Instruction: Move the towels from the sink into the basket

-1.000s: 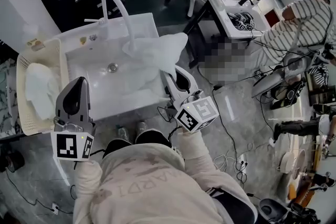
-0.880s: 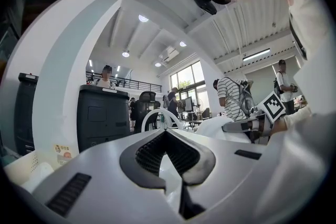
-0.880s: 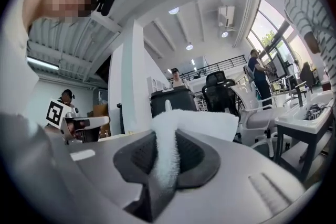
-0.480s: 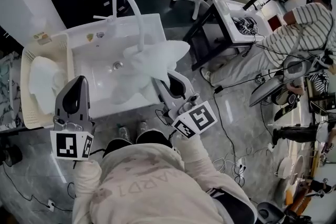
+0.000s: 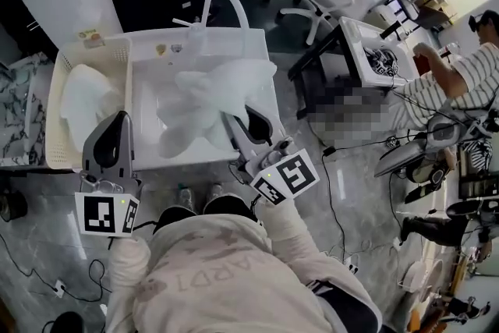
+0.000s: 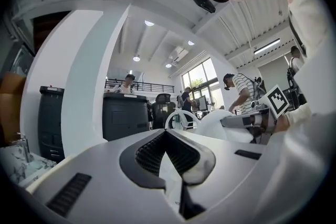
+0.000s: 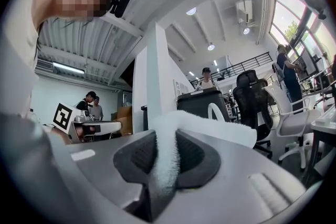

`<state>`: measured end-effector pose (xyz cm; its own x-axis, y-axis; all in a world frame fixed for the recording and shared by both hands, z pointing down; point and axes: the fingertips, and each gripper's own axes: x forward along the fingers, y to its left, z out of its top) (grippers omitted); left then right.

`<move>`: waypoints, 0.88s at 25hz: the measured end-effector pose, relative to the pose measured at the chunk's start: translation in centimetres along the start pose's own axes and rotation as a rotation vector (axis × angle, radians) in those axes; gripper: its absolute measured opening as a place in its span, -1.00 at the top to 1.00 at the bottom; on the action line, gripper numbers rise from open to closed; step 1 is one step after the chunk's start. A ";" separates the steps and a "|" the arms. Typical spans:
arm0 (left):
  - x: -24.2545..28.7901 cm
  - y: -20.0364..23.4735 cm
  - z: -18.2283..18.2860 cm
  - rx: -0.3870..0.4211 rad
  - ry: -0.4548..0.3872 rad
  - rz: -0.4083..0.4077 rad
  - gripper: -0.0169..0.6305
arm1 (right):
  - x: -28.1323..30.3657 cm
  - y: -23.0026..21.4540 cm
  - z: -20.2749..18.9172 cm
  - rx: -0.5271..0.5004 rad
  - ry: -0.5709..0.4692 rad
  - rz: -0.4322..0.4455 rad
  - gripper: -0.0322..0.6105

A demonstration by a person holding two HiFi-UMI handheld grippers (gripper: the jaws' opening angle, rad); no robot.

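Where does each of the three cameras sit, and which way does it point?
Head view: on the person's head, looking down at sink, basket; shows their chest, left gripper, right gripper.
Left gripper view: rides that gripper, facing out over its shut, empty jaws; their sleeve at right.
Right gripper view: likewise, jaws shut on the towel; body at left.
Shared: both gripper views show the towel and faucet.

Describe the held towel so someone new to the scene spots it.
Find the white rectangular sink mid-frame in the head view. Above it hangs a crumpled white fluffy towel, pinched by the right gripper; the other white towel lies in the cream basket.
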<state>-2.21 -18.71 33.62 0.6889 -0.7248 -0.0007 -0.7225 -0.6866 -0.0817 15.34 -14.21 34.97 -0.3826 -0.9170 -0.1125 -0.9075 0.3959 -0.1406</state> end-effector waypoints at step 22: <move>-7.1 6.5 0.0 0.007 0.003 0.200 0.93 | 8.3 5.7 4.6 -0.023 -0.084 0.129 0.66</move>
<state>-11.78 -18.04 33.12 0.5313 -0.8470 -0.0147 -0.8446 -0.5283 -0.0870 7.78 -19.34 28.70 -0.4809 -0.8513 -0.2100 -0.8560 0.5077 -0.0976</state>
